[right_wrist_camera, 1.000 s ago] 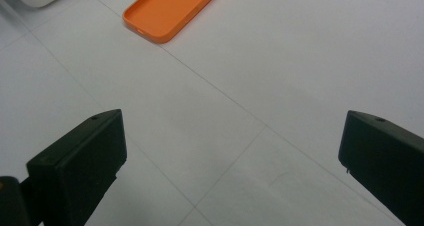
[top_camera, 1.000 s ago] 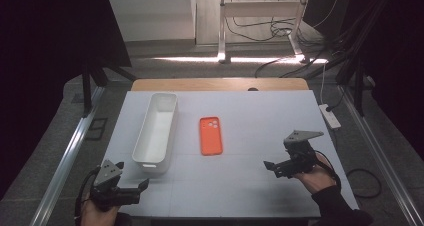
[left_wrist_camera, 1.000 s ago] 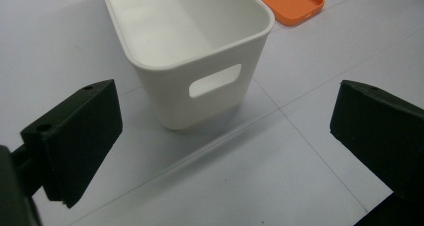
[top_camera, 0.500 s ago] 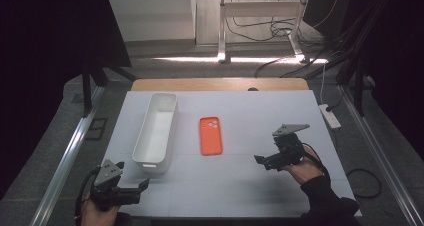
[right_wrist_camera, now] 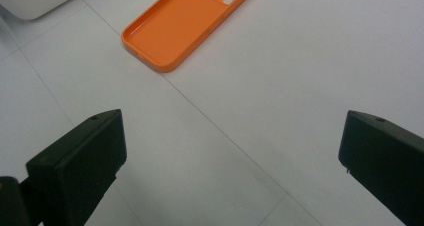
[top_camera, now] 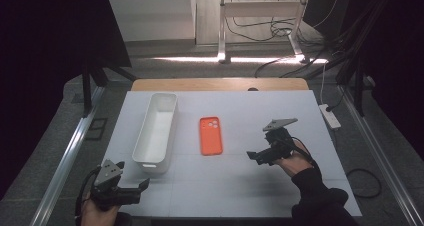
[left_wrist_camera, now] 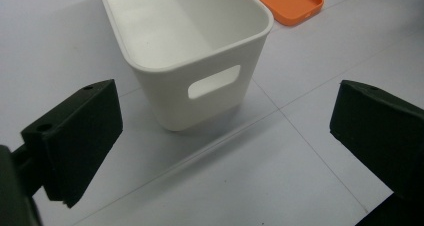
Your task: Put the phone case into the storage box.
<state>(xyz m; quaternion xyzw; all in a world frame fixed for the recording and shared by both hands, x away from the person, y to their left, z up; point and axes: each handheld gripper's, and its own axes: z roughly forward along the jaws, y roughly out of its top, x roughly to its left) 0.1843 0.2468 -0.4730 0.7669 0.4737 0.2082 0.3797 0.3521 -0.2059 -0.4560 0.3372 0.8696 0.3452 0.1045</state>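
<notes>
Table (top_camera: pixel 300 121): we see a white top marked with faint grid lines, a wooden strip along its far edge.
Bin (top_camera: pixel 156 131): we find this long white tub left of centre, upright, nothing inside, a handle slot in its near end wall.
Phone case (top_camera: pixel 211 135): orange and lying flat, hollow side up, camera holes at the far end; it sits just right of the bin without touching it.
Right gripper (top_camera: pixel 253 155): we hold it above the table, near the case's near right corner, jaws spread wide with nothing between them.
Left gripper (top_camera: pixel 142 185): at the near left corner of the table, facing the bin's near end, jaws parted and gripping nothing.
</notes>
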